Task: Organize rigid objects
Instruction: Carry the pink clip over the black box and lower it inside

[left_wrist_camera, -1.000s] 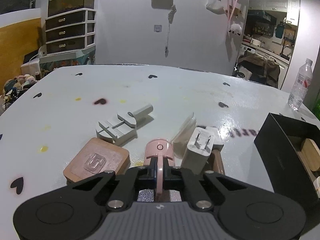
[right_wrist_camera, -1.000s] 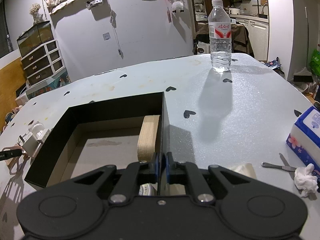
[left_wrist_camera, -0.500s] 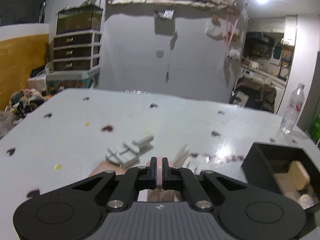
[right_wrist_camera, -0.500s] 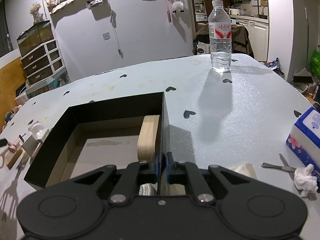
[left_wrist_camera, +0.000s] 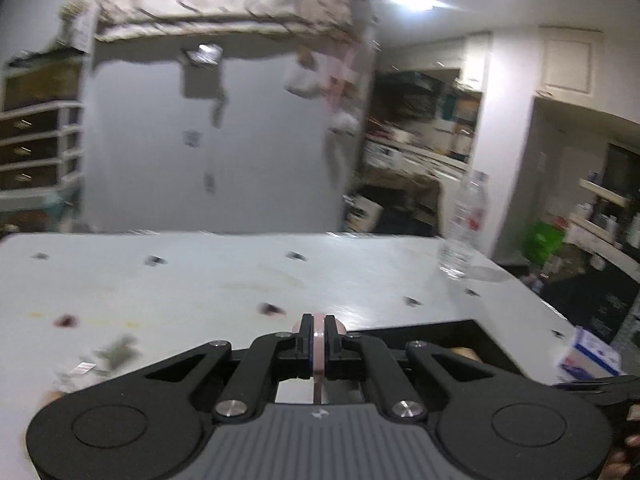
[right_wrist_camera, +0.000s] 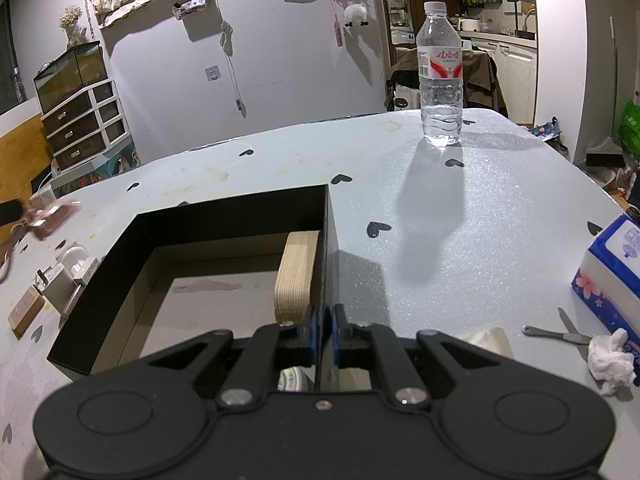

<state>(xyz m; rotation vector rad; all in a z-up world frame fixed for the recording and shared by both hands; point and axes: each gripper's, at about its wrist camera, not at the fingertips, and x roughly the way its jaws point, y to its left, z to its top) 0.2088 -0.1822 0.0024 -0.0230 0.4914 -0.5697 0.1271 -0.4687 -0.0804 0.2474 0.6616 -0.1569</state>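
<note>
- Left gripper [left_wrist_camera: 319,340] clenched on the thin pink object [left_wrist_camera: 319,354], lifted clear of the bench [left_wrist_camera: 200,280], presumably bound for the black box [right_wrist_camera: 224,220]
- Right gripper [right_wrist_camera: 325,334] pinches the box's wall, apparently steadying it

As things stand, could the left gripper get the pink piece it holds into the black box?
Probably yes. The left gripper is shut on the pink piece, and the black box lies open-topped just ahead with bare floor; only a wooden block leans against its right wall.
</note>
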